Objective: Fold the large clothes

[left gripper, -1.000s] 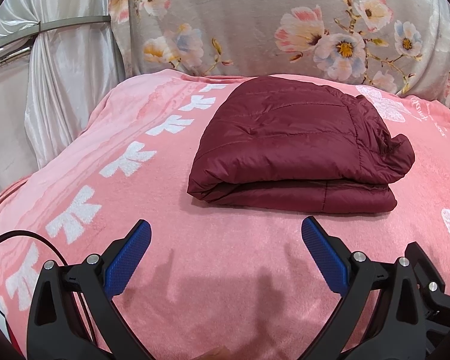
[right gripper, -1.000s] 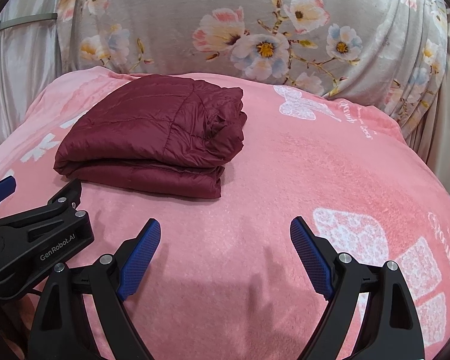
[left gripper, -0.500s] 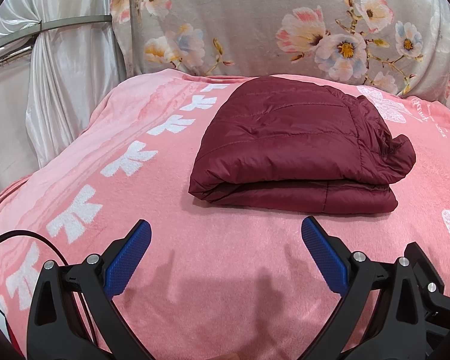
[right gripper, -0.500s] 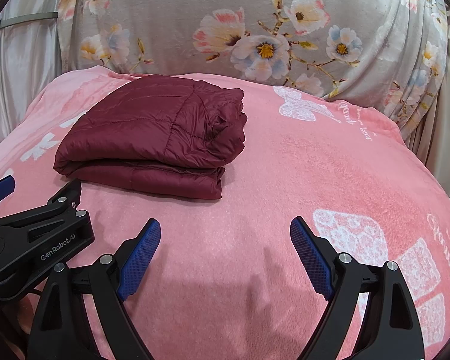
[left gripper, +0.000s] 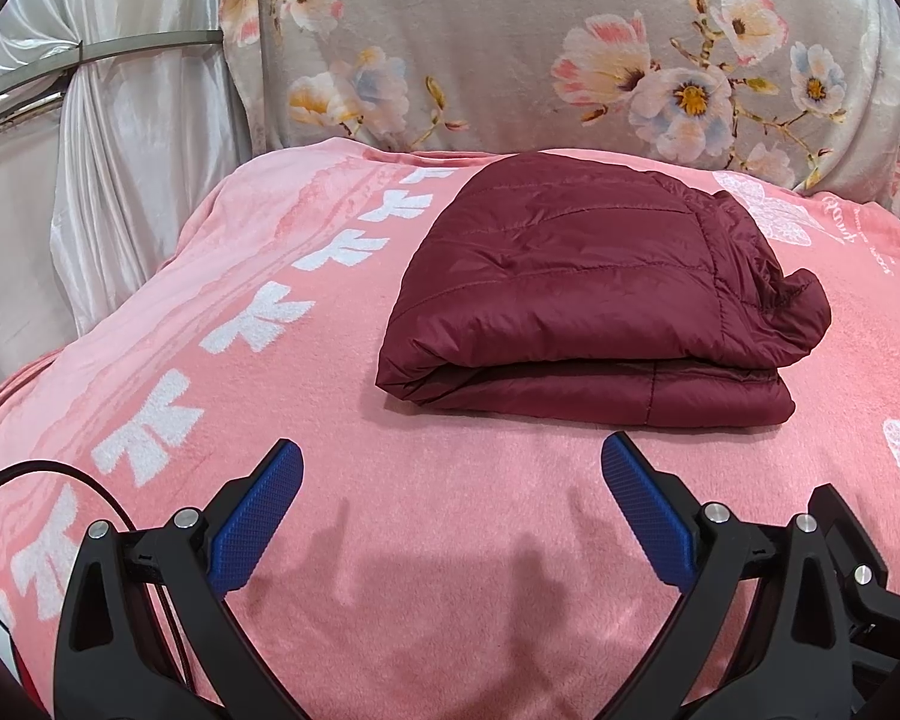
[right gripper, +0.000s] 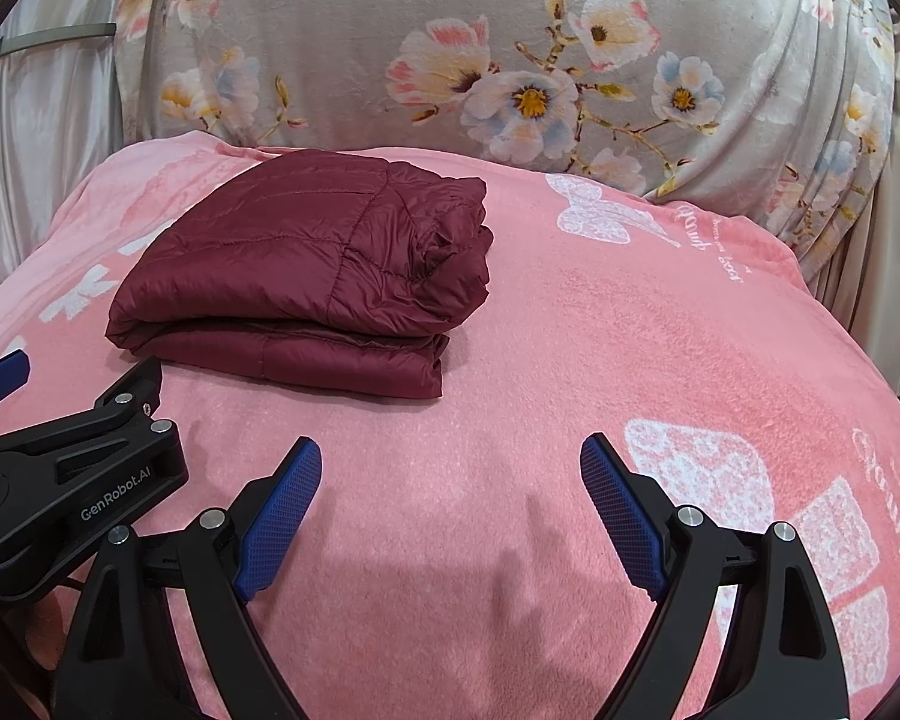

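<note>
A dark red quilted jacket [left gripper: 588, 294] lies folded into a thick rectangle on the pink blanket [left gripper: 438, 540]; in the right wrist view the jacket [right gripper: 306, 276] sits at the left of centre. My left gripper [left gripper: 450, 462] stands open just in front of the jacket's near edge, with nothing between its blue pads. My right gripper [right gripper: 450, 462] is also open and empty, hovering over bare blanket to the right of the jacket. The left gripper's black body [right gripper: 66, 480] shows at the lower left of the right wrist view.
A grey floral cover [left gripper: 570, 42] rises behind the blanket. White satin drapes [left gripper: 90, 150] hang at the left. White bow and butterfly prints mark the blanket [right gripper: 690, 480]. A black cable [left gripper: 42, 468] loops at the lower left.
</note>
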The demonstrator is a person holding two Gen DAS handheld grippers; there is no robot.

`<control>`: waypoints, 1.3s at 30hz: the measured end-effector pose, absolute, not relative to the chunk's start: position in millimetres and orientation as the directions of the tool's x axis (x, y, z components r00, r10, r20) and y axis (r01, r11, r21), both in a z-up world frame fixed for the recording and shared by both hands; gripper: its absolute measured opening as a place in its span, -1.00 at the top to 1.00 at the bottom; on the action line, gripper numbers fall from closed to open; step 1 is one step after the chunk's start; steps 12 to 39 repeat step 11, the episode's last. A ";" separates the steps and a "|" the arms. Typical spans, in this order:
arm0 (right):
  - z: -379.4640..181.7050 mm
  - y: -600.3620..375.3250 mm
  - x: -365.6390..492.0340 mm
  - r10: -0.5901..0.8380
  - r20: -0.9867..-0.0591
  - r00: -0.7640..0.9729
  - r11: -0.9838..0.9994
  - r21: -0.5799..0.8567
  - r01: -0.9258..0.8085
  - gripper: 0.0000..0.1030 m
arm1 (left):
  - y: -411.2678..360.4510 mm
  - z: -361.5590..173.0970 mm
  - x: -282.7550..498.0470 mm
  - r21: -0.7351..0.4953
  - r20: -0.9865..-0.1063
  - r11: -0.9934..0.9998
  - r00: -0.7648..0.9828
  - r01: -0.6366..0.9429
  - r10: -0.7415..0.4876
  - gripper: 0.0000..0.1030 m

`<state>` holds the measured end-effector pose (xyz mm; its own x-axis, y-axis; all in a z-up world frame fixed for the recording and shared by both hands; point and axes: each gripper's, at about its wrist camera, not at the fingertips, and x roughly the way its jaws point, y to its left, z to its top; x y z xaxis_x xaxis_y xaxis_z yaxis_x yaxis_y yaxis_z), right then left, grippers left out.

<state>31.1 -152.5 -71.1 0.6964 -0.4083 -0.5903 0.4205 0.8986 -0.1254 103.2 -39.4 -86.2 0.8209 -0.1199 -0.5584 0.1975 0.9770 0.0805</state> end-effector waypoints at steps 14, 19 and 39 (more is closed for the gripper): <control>-70.6 -154.5 31.7 -0.409 -0.589 0.697 0.898 -0.127 0.420 -0.67 | -38.1 -85.4 103.3 0.081 -0.552 0.977 0.825 0.198 -0.122 -0.85; -70.6 -154.5 31.7 -0.409 -0.589 0.697 0.898 -0.127 0.420 -0.67 | -38.1 -85.4 103.3 0.081 -0.552 0.977 0.825 0.198 -0.122 -0.85; -70.6 -154.5 31.7 -0.409 -0.589 0.697 0.898 -0.127 0.420 -0.67 | -38.1 -85.4 103.3 0.081 -0.552 0.977 0.825 0.198 -0.122 -0.85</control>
